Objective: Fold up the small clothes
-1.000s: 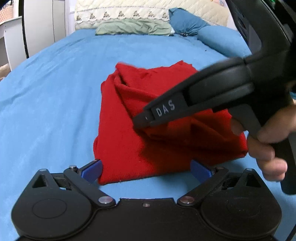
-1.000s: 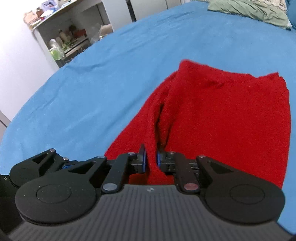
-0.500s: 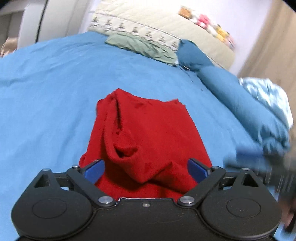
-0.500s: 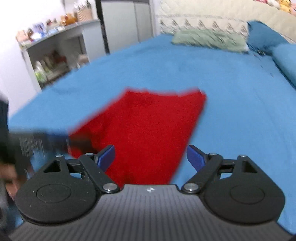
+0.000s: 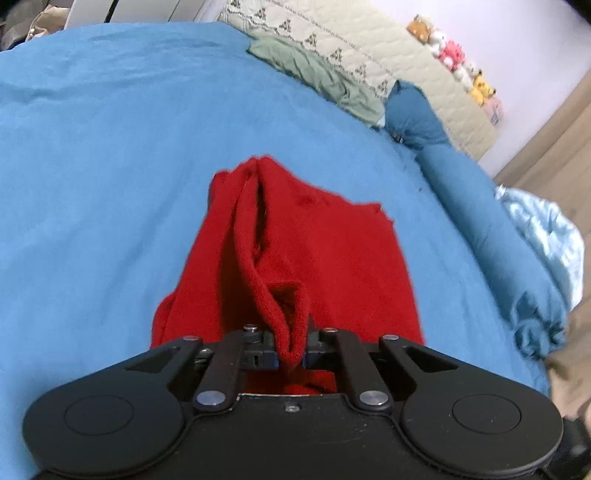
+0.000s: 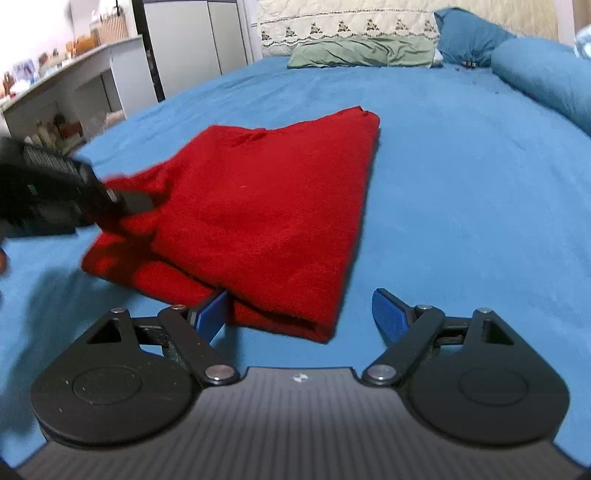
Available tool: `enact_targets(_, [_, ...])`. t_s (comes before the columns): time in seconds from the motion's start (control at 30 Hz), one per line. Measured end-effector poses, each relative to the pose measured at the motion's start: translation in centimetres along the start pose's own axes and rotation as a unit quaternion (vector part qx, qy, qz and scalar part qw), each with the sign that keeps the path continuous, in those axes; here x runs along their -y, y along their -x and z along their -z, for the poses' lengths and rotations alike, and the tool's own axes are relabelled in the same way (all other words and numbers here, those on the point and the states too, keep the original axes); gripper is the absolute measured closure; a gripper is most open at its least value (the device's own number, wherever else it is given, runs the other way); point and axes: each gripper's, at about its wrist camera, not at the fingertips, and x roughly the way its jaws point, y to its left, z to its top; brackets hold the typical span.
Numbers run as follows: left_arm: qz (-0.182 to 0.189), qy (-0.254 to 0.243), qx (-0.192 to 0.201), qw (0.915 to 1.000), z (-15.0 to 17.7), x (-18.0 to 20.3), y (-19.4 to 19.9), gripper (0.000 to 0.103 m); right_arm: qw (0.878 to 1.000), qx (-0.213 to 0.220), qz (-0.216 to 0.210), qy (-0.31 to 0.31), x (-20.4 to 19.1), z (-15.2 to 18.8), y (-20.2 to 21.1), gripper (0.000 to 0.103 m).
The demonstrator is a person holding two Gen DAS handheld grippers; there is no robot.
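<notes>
A red knit garment [image 6: 266, 206] lies folded on the blue bed sheet [image 6: 461, 192]. In the left wrist view my left gripper [image 5: 291, 349] is shut on a raised fold of the red garment [image 5: 314, 243] at its near edge. In the right wrist view the left gripper [image 6: 125, 201] shows at the garment's left corner, pinching it. My right gripper [image 6: 301, 314] is open and empty, just in front of the garment's near folded corner; its left pad [image 6: 212, 314] is beside the cloth.
A green cloth [image 6: 362, 51] and a cream quilted headboard cushion [image 6: 347, 26] lie at the bed's head. Blue pillows [image 6: 543, 81] line the right side, with a light blue blanket [image 5: 543, 236] beyond. A white desk with shelves [image 6: 66, 96] stands left of the bed.
My right gripper let go of the garment, opened and pulled back to its near right corner. My left gripper moved in and shut on a fold at the garment's edge.
</notes>
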Motion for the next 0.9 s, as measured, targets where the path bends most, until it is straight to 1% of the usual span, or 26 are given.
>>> enact_targets(0.03, [0.001,-0.001,0.006,1.0,-0.3,0.0,0.3,0.094,1.0,0.002,0.003,0.0,-0.2,-0.5,-0.5,0.004])
enact_targets(0.13, [0.0,-0.01,0.022,0.9997,-1.2,0.2,1.0,0.095,1.0,0.008,0.023,-0.012,-0.3,-0.7,-1.1,0.007])
enact_targets(0.17, [-0.001,-0.015,0.023,0.9996,-1.4,0.2,1.2,0.095,0.999,0.012,0.039,-0.016,-0.2,-0.8,-1.2,0.013])
enact_targets(0.2, [-0.005,-0.021,0.024,0.9995,-1.5,0.2,1.3,0.095,0.998,0.016,0.066,-0.015,-0.1,-1.0,-1.1,0.019])
enact_targets(0.23, [-0.008,-0.025,0.024,0.9994,-1.5,0.1,1.5,0.095,0.995,0.023,0.093,-0.009,0.0,-1.4,-1.0,0.025])
enact_targets(0.3, [-0.011,-0.035,0.024,0.9991,-1.3,-0.3,1.7,0.095,0.993,0.043,0.106,0.011,0.1,-2.0,0.1,0.028])
enact_targets(0.37, [-0.016,-0.051,0.026,0.9983,-0.5,-0.7,2.2,0.095,0.989,0.076,0.115,0.058,-0.6,-2.0,1.7,0.028])
enact_targets(0.4, [-0.022,-0.061,0.027,0.9975,0.1,-1.0,2.3,0.095,0.986,0.085,0.115,0.086,-1.0,-1.8,2.1,0.028])
enact_targets(0.43, [-0.031,-0.067,0.027,0.9969,0.8,-1.3,2.2,0.095,0.985,0.075,0.111,0.107,-1.3,-1.6,1.9,0.028])
enact_targets(0.47, [-0.041,-0.069,0.022,0.9965,1.8,-1.7,1.9,0.095,0.985,0.049,0.107,0.122,-1.3,-1.2,1.1,0.028])
enact_targets(0.5, [-0.046,-0.069,0.012,0.9965,2.7,-2.2,1.4,0.095,0.986,0.03,0.106,0.124,-1.1,-0.8,0.4,0.028])
enact_targets(0.53, [-0.05,-0.068,0.011,0.9964,3.5,-2.5,1.0,0.093,0.988,0.012,0.101,0.118,-0.6,-0.3,-0.4,0.028])
enact_targets(0.57, [-0.053,-0.073,0.018,0.9958,4.2,-2.6,0.8,0.092,0.99,0.004,0.092,0.103,-0.1,0.1,-0.7,0.028])
enact_targets(0.6, [-0.058,-0.086,0.029,0.9942,4.6,-2.5,0.7,0.089,0.992,0.004,0.085,0.088,0.3,0.1,-0.8,0.028])
enact_targets(0.67, [-0.068,-0.106,0.038,0.9912,4.6,-1.9,0.7,0.087,0.995,-0.001,0.074,0.073,0.7,-0.2,-0.7,0.028])
enact_targets(0.7, [-0.073,-0.116,0.045,0.9894,4.5,-1.5,1.0,0.082,0.995,-0.002,0.069,0.07,0.7,-0.3,-0.5,0.027])
enact_targets(0.73, [-0.082,-0.129,0.057,0.9866,4.4,-1.1,1.3,0.076,0.995,-0.004,0.063,0.071,0.7,-0.4,-0.4,0.027])
enact_targets(0.8, [-0.114,-0.158,0.077,0.9778,4.4,-0.7,1.7,0.073,0.995,-0.006,0.054,0.079,0.8,-0.3,-0.2,0.027])
enact_targets(0.83, [-0.128,-0.165,0.071,0.9755,4.4,-1.0,1.3,0.069,0.996,-0.009,0.047,0.08,0.9,-0.2,-0.1,0.027])
enact_targets(0.87, [-0.135,-0.164,0.059,0.9755,4.3,-1.5,0.9,0.068,0.996,-0.012,0.04,0.078,1.2,-0.2,0.3,0.025])
enact_targets(0.9, [-0.137,-0.159,0.045,0.9768,4.2,-2.1,0.3,0.064,0.996,-0.015,0.034,0.075,1.5,-0.2,0.8,0.024])
